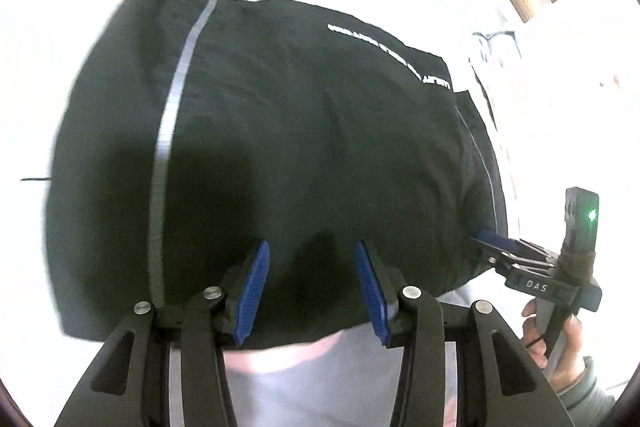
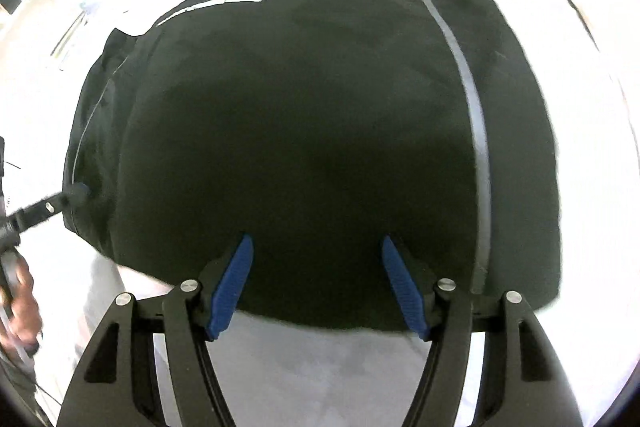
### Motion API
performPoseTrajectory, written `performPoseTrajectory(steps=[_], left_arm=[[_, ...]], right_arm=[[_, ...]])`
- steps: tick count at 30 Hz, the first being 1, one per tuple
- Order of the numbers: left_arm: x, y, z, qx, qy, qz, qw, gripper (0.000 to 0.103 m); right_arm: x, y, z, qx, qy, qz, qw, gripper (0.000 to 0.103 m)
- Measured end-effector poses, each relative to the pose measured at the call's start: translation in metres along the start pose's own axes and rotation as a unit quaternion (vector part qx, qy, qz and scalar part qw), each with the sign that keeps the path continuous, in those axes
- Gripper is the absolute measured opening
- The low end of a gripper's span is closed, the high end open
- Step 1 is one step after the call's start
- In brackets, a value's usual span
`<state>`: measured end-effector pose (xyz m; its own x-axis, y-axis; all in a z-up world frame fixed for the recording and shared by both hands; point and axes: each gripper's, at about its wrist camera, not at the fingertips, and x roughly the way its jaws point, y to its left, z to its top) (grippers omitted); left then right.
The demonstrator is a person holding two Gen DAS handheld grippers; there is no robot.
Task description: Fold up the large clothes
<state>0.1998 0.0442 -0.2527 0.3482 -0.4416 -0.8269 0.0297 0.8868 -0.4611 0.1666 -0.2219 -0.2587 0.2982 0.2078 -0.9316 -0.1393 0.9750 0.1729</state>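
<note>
Black garment (image 1: 280,147) lying folded on white surface (image 1: 60,27); print blurred. Left tongs (image 1: 312,287) and right tongs (image 2: 316,283) gaping apart, near hem partly hidden.

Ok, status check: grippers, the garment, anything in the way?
Left gripper open, right gripper open, both at near hem. Black garment folded flat on white surface, grey stripe showing. Nothing in the way.

Folded black garment (image 1: 280,131), grey-striped, flat
</note>
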Motion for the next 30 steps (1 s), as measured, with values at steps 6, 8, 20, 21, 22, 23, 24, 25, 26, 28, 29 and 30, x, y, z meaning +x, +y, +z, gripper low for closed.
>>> performPoseTrajectory(steps=[6, 8, 20, 21, 22, 23, 24, 25, 26, 28, 29, 30], left_arm=[[-0.053, 0.048, 0.001, -0.033, -0.047, 0.036, 0.9977, 0.046], [-0.066, 0.063, 0.011, -0.043, -0.058, 0.051, 0.9961, 0.047], [-0.039, 0.117, 0.086, -0.075, -0.049, 0.07, 0.9935, 0.052], [-0.036, 0.124, 0.089, -0.079, -0.045, 0.07, 0.9934, 0.052], [-0.029, 0.13, 0.092, -0.083, -0.039, 0.065, 0.9937, 0.052], [-0.022, 0.135, 0.096, -0.087, -0.033, 0.054, 0.9942, 0.052], [-0.017, 0.141, 0.097, -0.092, -0.025, 0.035, 0.9948, 0.053], [-0.009, 0.146, 0.099, -0.101, -0.015, 0.011, 0.9948, 0.056], [-0.002, 0.15, 0.099, -0.111, -0.004, -0.014, 0.9937, 0.06], [0.015, 0.158, 0.099, -0.13, 0.022, -0.051, 0.9899, 0.062], [0.022, 0.161, 0.098, -0.137, 0.034, -0.058, 0.9884, 0.062], [0.03, 0.163, 0.097, -0.142, 0.04, -0.062, 0.9871, 0.064]], right_arm=[[-0.034, -0.037, -0.014, 0.022, -0.033, -0.029, 0.999, 0.07], [-0.047, -0.053, -0.005, 0.044, -0.053, -0.028, 0.997, 0.07], [-0.041, -0.142, 0.074, 0.107, -0.074, -0.03, 0.991, 0.071], [-0.036, -0.147, 0.076, 0.11, -0.07, -0.025, 0.991, 0.071], [-0.027, -0.153, 0.078, 0.115, -0.06, -0.014, 0.991, 0.071], [-0.019, -0.159, 0.081, 0.118, -0.05, -0.003, 0.992, 0.071], [-0.008, -0.158, 0.083, 0.12, -0.044, 0.005, 0.992, 0.071], [0.004, -0.159, 0.085, 0.123, -0.035, 0.018, 0.992, 0.071], [0.015, -0.163, 0.087, 0.128, -0.025, 0.034, 0.991, 0.072], [0.034, -0.172, 0.087, 0.148, -0.002, 0.07, 0.987, 0.075], [0.045, -0.178, 0.087, 0.167, 0.008, 0.098, 0.981, 0.076], [0.052, -0.183, 0.087, 0.184, 0.009, 0.119, 0.976, 0.078]])
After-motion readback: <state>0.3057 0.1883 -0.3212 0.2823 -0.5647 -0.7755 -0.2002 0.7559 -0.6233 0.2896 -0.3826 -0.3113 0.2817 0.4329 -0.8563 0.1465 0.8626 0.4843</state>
